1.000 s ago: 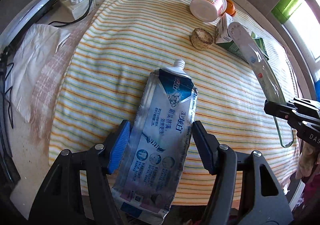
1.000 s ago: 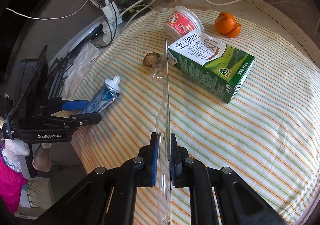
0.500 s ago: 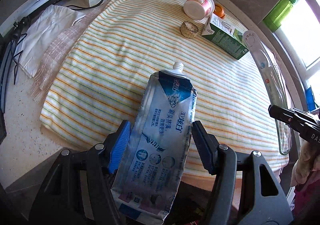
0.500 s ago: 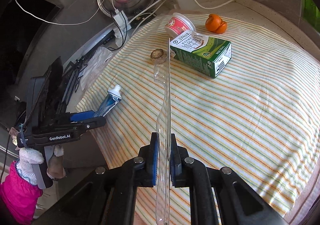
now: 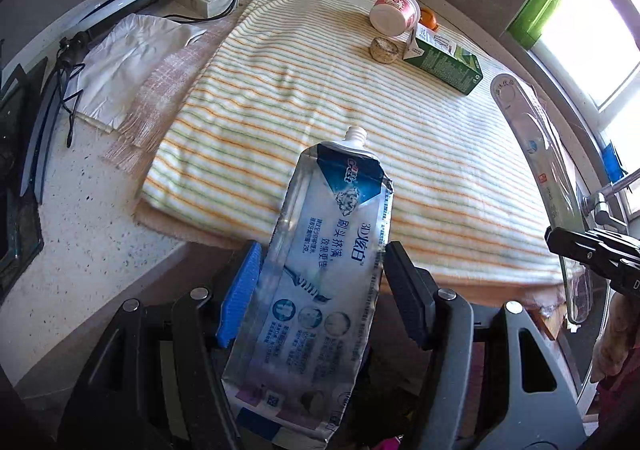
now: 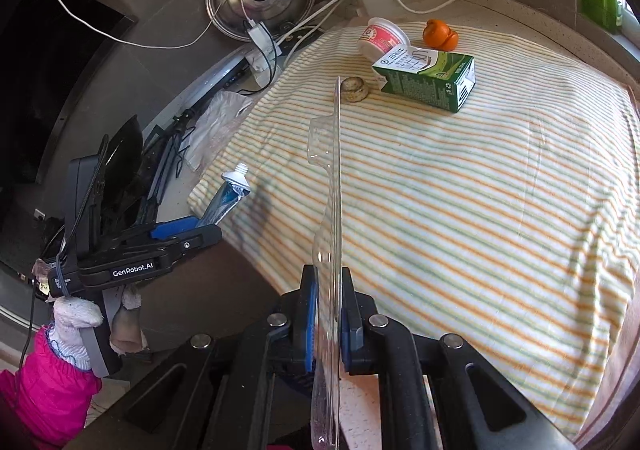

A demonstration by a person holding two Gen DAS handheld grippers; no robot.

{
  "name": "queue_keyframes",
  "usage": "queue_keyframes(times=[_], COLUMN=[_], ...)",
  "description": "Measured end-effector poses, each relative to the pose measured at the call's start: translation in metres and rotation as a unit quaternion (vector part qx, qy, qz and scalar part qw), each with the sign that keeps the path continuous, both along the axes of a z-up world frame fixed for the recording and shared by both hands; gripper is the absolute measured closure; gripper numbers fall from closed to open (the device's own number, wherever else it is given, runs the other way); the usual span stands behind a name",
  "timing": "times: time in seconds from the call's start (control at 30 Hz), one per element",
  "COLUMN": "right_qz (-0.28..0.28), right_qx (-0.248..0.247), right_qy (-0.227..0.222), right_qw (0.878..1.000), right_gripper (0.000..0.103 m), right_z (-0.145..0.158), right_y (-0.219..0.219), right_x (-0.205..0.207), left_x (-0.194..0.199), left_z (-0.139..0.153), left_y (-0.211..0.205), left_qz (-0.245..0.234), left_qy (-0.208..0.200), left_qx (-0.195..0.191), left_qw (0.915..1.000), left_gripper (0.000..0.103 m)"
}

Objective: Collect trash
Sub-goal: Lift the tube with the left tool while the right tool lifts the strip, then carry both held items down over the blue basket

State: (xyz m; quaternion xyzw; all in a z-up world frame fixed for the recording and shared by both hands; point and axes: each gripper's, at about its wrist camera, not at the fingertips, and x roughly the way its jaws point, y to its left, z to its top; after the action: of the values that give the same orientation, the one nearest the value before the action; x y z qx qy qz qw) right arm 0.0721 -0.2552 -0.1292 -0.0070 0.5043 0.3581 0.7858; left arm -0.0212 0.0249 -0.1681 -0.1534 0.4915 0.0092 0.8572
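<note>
Left gripper point(image 5: 320, 282): its fingers are clamped on the sides of a flattened toothpaste tube point(image 5: 328, 270), nozzle pointing forward, cap missing.
Right gripper point(image 6: 327, 314): its fingers are pinched narrow on a clear plastic toothbrush package point(image 6: 330, 210), held edge-on.
Change since a second ago: both grippers have pulled back and up from the striped cloth point(image 5: 360, 122); the tube, which hung low over the cloth, now hangs past the counter edge, and the cloth looks smaller in both views.
Meaning for the task: two pieces are picked up and seem to be on their way to a bin, which is not in view.
Trash left on the cloth: a milk carton point(image 6: 430, 80), a yoghurt cup point(image 6: 382, 37) touching it, a small brown lump point(image 6: 355, 89) just beside the carton, and an orange peel point(image 6: 440, 34) behind.
Off the cloth: a crumpled plastic bag point(image 5: 128, 62) on the counter point(image 5: 88, 234).
</note>
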Motion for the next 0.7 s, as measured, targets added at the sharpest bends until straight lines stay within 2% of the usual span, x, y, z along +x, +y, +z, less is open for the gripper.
queue_keyframes(times=[0.27, 0.7], right_qz=[0.016, 0.031], right_qx=[-0.001, -0.022], right_qy=[0.027, 0.092], right_qw=[1.0, 0.995], right_gripper=[0.095, 0.095], right_z=[-0.02, -0.082], right_y=[0.017, 0.049], right_x=[-0.049, -0.104], left_x=[-0.04, -0.073], left_z=[-0.023, -0.08], left_y=[0.003, 0.001], left_qz=[-0.008, -0.016], left_qy=[0.016, 0.06], left_qx=[0.008, 0.003], left_qw=[0.9998, 0.9981], left_gripper=[0.038, 0.038])
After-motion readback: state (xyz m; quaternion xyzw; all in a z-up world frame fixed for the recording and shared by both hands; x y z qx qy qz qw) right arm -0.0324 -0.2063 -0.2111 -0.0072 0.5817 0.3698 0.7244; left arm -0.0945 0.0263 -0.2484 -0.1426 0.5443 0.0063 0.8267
